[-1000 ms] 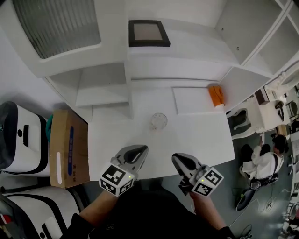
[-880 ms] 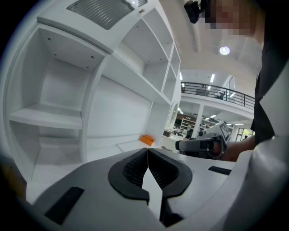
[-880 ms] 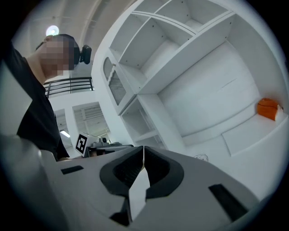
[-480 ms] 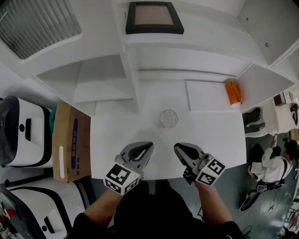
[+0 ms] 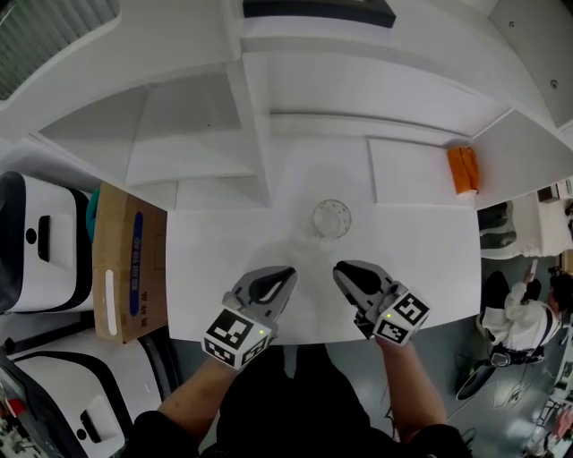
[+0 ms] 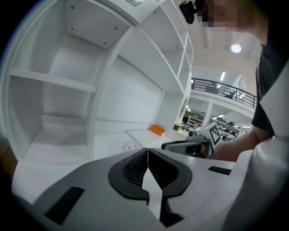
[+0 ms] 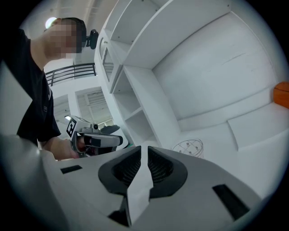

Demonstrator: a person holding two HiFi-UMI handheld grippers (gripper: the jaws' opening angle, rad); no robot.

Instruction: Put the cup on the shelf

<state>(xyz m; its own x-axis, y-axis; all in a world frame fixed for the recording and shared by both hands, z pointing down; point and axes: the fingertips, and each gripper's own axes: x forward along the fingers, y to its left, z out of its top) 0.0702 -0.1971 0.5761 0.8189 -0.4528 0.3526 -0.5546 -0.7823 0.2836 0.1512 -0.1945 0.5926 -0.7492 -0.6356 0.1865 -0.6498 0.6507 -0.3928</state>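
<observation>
A clear glass cup (image 5: 331,218) stands upright on the white table (image 5: 215,259), just in front of the white shelf unit (image 5: 197,134). Both grippers hover over the table's near part, short of the cup. My left gripper (image 5: 279,277) is to the cup's near left, its jaws pressed together and holding nothing. My right gripper (image 5: 344,271) is to the cup's near right, its jaws a narrow slit apart and holding nothing. The cup (image 6: 132,145) shows beyond the left gripper (image 6: 147,151) in the left gripper view. The cup (image 7: 188,147) sits ahead and right of the right gripper (image 7: 144,151) in the right gripper view.
An orange object (image 5: 463,169) lies in the shelf's right bay at table level. A cardboard box (image 5: 128,259) stands against the table's left side, with white machines (image 5: 36,250) beyond it. A dark framed panel (image 5: 318,11) sits on top of the shelf.
Both grippers have moved forward over the table towards the cup, and the head view has shifted so the cup and shelf sit lower in the picture. The cup has not moved.
</observation>
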